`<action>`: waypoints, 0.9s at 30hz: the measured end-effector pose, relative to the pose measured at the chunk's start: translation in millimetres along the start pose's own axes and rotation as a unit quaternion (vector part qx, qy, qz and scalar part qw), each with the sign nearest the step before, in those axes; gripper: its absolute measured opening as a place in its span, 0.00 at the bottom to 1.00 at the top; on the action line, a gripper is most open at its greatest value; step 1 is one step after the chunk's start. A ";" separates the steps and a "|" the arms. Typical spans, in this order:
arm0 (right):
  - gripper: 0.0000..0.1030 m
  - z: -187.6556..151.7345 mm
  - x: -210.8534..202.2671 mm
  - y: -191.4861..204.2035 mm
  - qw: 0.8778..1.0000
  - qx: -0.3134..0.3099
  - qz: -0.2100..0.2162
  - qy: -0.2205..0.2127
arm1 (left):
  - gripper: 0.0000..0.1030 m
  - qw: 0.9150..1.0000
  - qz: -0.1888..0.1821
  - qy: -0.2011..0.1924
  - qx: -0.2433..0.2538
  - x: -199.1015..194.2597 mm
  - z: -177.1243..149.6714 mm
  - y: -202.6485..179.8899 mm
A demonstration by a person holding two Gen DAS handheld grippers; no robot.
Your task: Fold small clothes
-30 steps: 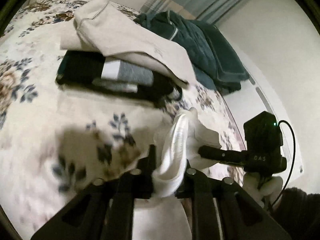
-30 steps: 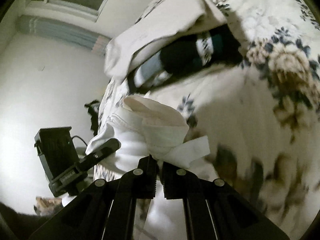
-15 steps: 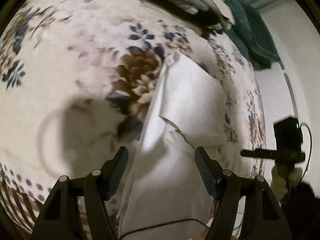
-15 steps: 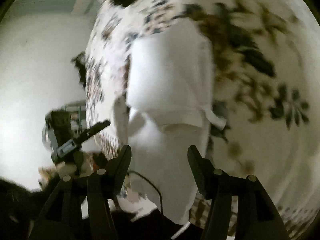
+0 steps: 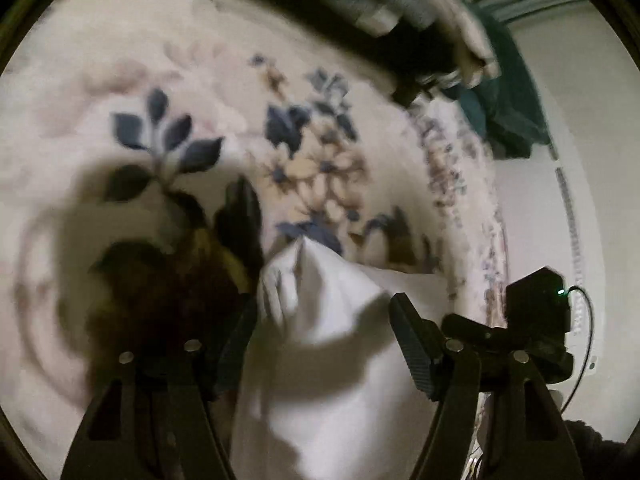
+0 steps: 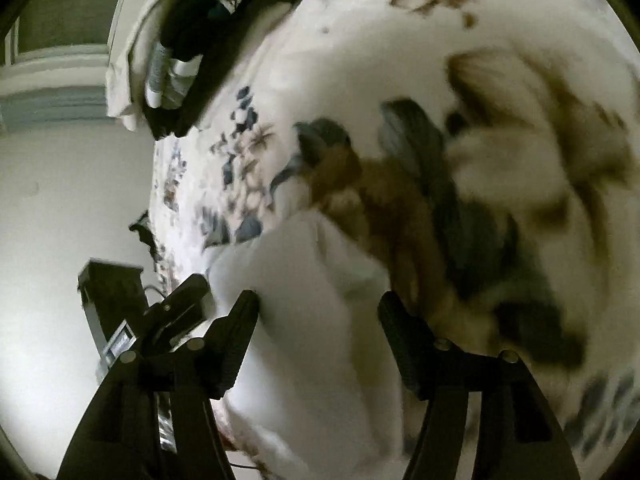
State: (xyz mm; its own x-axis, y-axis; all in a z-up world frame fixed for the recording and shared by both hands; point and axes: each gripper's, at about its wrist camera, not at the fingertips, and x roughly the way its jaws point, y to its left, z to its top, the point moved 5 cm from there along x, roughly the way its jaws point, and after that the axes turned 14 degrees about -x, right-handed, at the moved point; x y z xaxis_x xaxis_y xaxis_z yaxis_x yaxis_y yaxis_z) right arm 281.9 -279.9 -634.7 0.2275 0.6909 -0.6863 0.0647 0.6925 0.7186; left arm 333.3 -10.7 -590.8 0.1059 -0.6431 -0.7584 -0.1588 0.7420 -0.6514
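A small white garment lies on the floral bedspread, its near part between the fingers of my left gripper, which is open and holds nothing. The same white garment shows in the right wrist view, lying between the spread fingers of my right gripper, which is open too. The other gripper's black body shows at the right edge of the left wrist view and at the left of the right wrist view. Both views are motion-blurred.
A stack of folded clothes in black, grey and beige lies at the far side of the bed, also in the right wrist view. A dark teal garment lies beside it near the bed's edge. A pale wall stands beyond.
One second ago both grippers were shut on the white garment, held up. They opened, dropped it flat on the bedspread, and have since moved lower and closer over it.
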 end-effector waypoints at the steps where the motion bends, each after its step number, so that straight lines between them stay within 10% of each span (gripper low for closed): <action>1: 0.64 5.9 9.1 -3.2 1.000 0.001 0.003 0.008 | 0.65 1.000 -0.007 0.008 -0.006 5.0 1.7 2.5; 4: 0.65 22.3 38.8 -0.8 1.000 0.007 0.018 0.022 | 0.61 0.999 -0.046 -0.007 -0.005 1.2 1.2 1.6; 6: 0.62 29.3 45.7 0.0 0.999 0.008 0.033 0.017 | 0.18 0.999 -0.043 -0.014 0.005 -1.8 -3.0 1.1; 9: 0.34 31.6 47.9 -1.1 0.999 0.004 0.036 0.017 | 0.14 0.999 -0.049 -0.020 -0.001 -7.3 -2.9 3.2; 20: 0.25 127.1 54.4 27.6 0.999 -0.021 -0.021 -0.019 | 0.18 0.998 -0.043 -0.043 0.000 -13.3 83.9 -22.2; 27: 0.54 130.1 55.0 33.7 0.996 -0.025 -0.076 0.040 | 0.48 0.999 0.010 -0.043 -0.022 -31.4 83.9 -8.7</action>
State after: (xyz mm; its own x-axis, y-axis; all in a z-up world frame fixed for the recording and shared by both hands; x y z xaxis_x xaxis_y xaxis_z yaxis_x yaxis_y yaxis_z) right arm 423.1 -245.6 -633.6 0.1412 0.5900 -0.7950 0.0441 0.7985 0.6004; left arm 413.6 19.0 -563.3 0.1854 -0.6088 -0.7713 -0.2053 0.7436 -0.6363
